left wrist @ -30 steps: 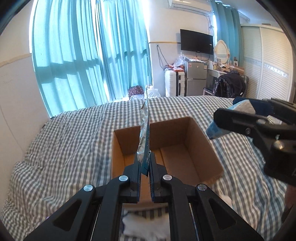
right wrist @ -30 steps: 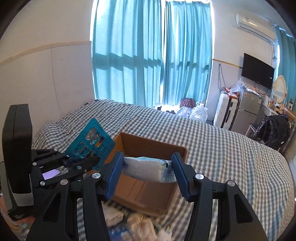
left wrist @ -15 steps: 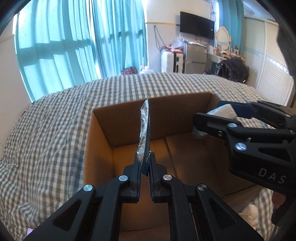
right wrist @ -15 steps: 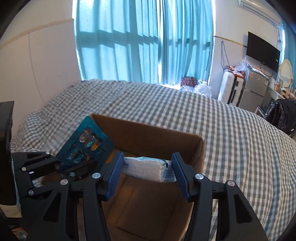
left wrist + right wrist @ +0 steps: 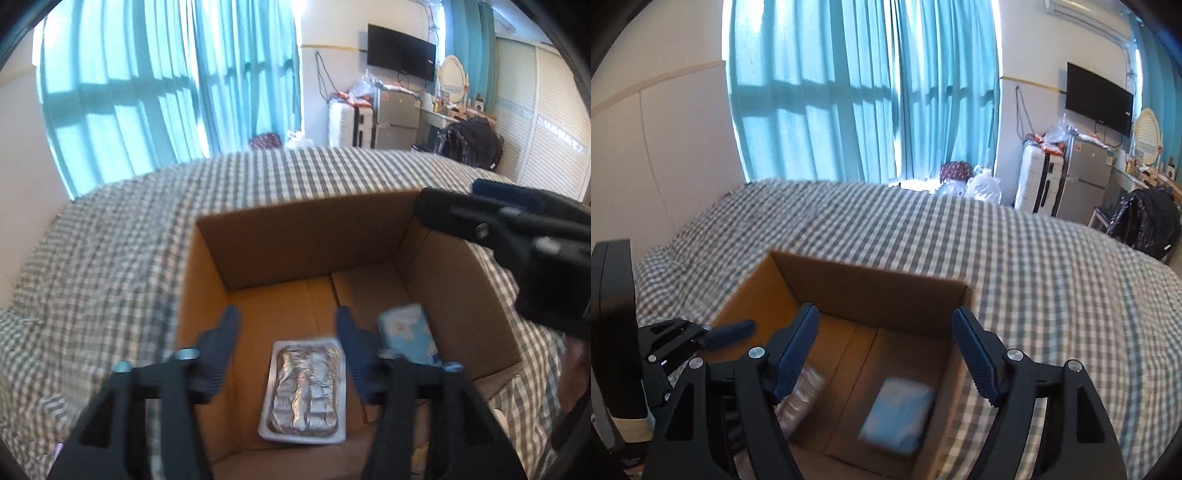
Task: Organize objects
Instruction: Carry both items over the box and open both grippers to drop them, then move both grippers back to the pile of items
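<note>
1. The left gripper (image 5: 284,332) hangs over the open cardboard box (image 5: 314,236), its two blue-padded fingers (image 5: 221,339) spread wide apart with nothing between them.
2. Directly below that gap, the silver foil blister pack (image 5: 304,391) lies flat on the box floor, toward the near wall.
3. Just right of the blister pack, partly hidden behind the left gripper's right finger, a pale blue tissue pack (image 5: 408,332) lies on the box floor.
4. The right gripper (image 5: 886,354) is also above the box, its fingers (image 5: 975,354) wide apart and holding nothing.
5. In the right wrist view the tissue pack (image 5: 897,417) shows below and between those fingers, blurred, near the right wall of the box (image 5: 868,280); the blister pack (image 5: 801,398) is a blurred silvery shape at the box's left side, behind the left finger.
6. From the left wrist view, the right gripper (image 5: 517,229) reaches in over the box's far right corner.
7. The box sits on a bed covered in grey-and-white checked bedding (image 5: 1015,258).
8. Beyond the bed hang teal curtains (image 5: 849,92) over a bright window.
</note>
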Demonstrator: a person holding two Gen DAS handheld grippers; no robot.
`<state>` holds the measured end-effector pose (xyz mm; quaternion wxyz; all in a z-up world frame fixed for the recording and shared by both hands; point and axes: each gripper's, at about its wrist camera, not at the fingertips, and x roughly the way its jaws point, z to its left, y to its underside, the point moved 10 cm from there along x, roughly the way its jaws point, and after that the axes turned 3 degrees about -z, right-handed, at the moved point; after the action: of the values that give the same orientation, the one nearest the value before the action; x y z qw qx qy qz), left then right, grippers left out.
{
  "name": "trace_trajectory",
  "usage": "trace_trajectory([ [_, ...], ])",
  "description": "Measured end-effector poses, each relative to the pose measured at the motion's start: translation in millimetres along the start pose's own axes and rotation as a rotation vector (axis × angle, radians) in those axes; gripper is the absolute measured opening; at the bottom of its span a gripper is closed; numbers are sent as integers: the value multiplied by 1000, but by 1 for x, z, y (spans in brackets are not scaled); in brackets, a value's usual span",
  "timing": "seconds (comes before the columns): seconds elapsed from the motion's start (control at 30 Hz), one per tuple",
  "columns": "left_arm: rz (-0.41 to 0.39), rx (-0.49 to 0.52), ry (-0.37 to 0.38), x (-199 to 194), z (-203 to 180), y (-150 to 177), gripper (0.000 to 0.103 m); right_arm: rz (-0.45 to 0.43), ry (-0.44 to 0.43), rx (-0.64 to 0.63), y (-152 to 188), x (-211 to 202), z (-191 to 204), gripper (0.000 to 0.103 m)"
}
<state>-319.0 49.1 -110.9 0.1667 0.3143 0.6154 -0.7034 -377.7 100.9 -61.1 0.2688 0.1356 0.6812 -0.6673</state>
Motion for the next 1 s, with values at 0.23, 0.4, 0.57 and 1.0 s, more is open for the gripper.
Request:
trace_trajectory([
  [0.23, -93, -76, -70, -64, 20, -21, 103, -91, 45, -33, -35, -84, -2, 93],
  [0.4, -157, -108, -100, -114, 26, -26, 103, -131, 33, -80, -38, -137, 4, 101],
  [0.57, -167, -81, -170, -143, 19, -21, 103, -157, 4, -127, -30, -175, 10, 103],
  [1.0, -50, -113, -183, -127, -30, 75, 103, 26, -53, -162, 87, -137, -16, 103],
])
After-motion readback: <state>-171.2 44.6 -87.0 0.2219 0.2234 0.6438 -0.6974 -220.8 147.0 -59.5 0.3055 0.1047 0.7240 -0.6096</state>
